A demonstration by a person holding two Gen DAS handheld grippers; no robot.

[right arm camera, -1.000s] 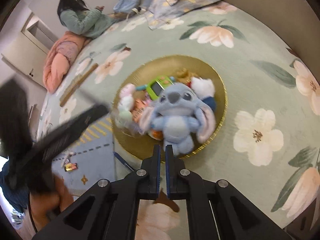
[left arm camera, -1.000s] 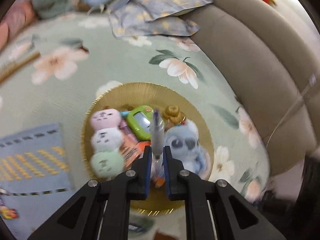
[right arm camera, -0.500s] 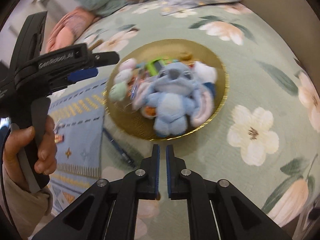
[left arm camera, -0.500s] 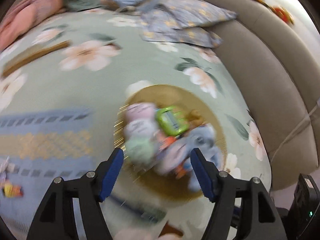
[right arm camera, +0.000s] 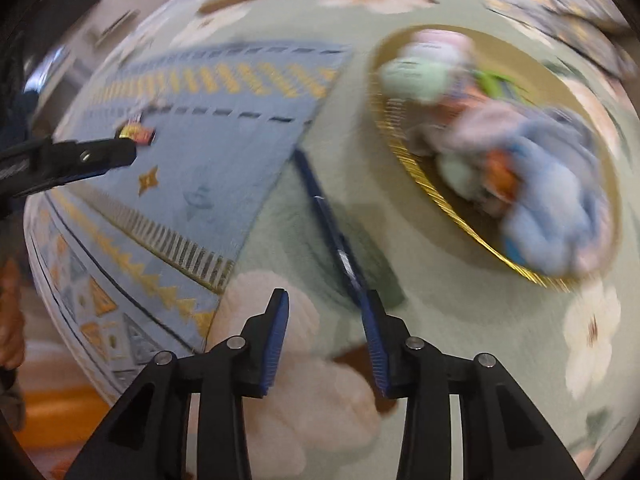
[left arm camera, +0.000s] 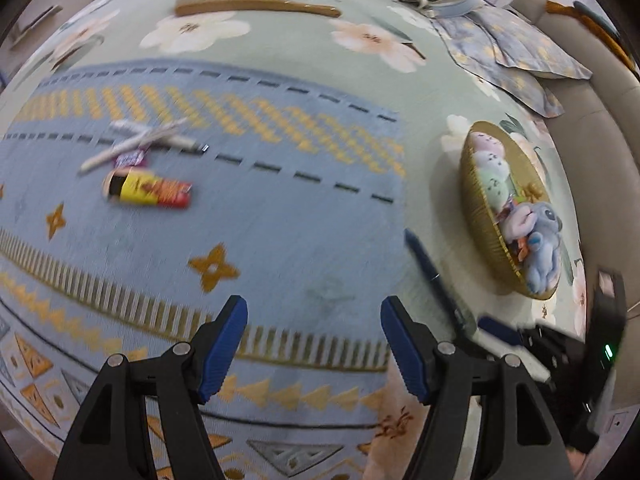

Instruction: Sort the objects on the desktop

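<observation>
A gold woven tray (left arm camera: 476,216) holds plush toys, among them a blue one (left arm camera: 540,240); it also shows blurred in the right wrist view (right arm camera: 404,148). A dark blue pen (left arm camera: 434,276) lies on the bedspread beside the tray and in the right wrist view (right arm camera: 328,220) it reaches my right finger. A yellow and red tube (left arm camera: 148,192) and white pens (left arm camera: 136,140) lie on the blue mat (left arm camera: 240,220). My left gripper (left arm camera: 314,316) is open and empty over the mat. My right gripper (right arm camera: 326,304) is open, just before the pen.
A wooden comb (left arm camera: 256,4) lies at the far side. Blue patterned cloth and a bag (left arm camera: 500,44) lie at the back right. A beige sofa back (left arm camera: 600,92) runs along the right. The left gripper shows at the left of the right wrist view (right arm camera: 80,160).
My left gripper opened, let go of the pen it held over the tray, and swung left over the mat. My right gripper opened and moved down toward the dark blue pen.
</observation>
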